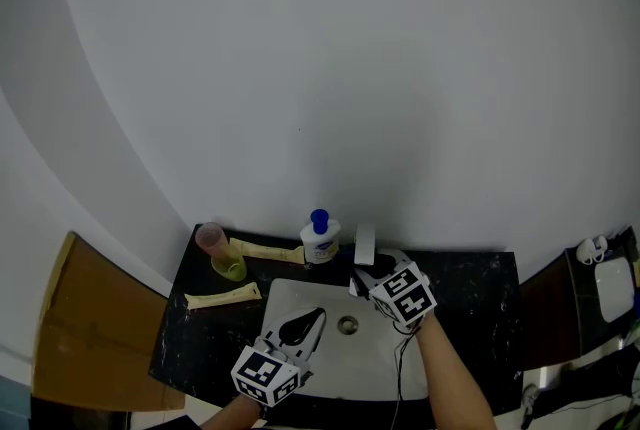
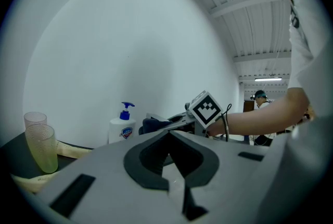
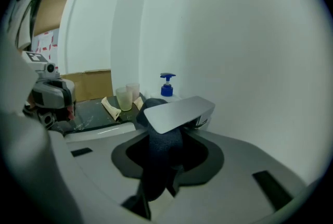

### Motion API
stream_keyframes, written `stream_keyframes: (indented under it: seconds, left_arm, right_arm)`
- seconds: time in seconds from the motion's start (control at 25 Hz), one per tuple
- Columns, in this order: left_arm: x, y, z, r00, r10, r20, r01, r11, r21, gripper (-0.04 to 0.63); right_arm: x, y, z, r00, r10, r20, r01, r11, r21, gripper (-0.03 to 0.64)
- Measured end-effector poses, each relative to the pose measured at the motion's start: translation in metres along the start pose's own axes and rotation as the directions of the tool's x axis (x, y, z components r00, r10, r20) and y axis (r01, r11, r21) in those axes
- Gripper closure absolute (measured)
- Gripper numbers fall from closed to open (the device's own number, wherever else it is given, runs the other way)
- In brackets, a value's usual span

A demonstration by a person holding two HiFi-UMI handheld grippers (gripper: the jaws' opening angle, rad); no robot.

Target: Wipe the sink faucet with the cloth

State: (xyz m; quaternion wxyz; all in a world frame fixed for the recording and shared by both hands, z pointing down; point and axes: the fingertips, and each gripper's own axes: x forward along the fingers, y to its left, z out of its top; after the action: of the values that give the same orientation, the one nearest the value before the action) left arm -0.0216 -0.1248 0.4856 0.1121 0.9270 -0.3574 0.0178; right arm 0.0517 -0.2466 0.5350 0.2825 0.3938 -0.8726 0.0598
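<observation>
The faucet (image 1: pixel 364 243) is a flat silver spout at the back of the white sink (image 1: pixel 300 293). In the right gripper view the spout (image 3: pixel 177 112) lies just beyond the jaws. My right gripper (image 3: pixel 164 147) is shut on a dark blue cloth (image 3: pixel 162 158), which presses up under the spout. From the head view, that gripper (image 1: pixel 370 273) sits against the faucet's base. My left gripper (image 1: pixel 303 326) hovers over the basin, left of the drain (image 1: pixel 347 325), jaws shut with nothing held. Its own view shows the cloth (image 2: pixel 151 125) and the right gripper's marker cube (image 2: pixel 207 108) ahead.
A white soap bottle with a blue pump (image 1: pixel 320 238) stands left of the faucet. Two stacked plastic cups (image 1: pixel 218 250) and two cream tubes (image 1: pixel 224 296) lie on the black counter (image 1: pixel 480 303). A brown board (image 1: pixel 85 328) borders the left; the white wall is close behind.
</observation>
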Motion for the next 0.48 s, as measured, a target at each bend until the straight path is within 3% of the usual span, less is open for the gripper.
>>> stream_keyframes:
  seconds: [0.32,0.48]
  left_arm:
    - [-0.001,0.004,0.002,1.000,0.007,0.000,-0.007,1.000,0.003,0.597]
    - [-0.002,0.005,0.002,1.000,0.009,0.002,-0.009,1.000,0.003,0.597]
  right_arm:
    - [-0.018,-0.036,-0.022,0.992,-0.127,0.014,0.124,0.984,0.129,0.500]
    - [-0.030,-0.039,-0.028,0.992,-0.127,0.022,0.123,0.982,0.143,0.500]
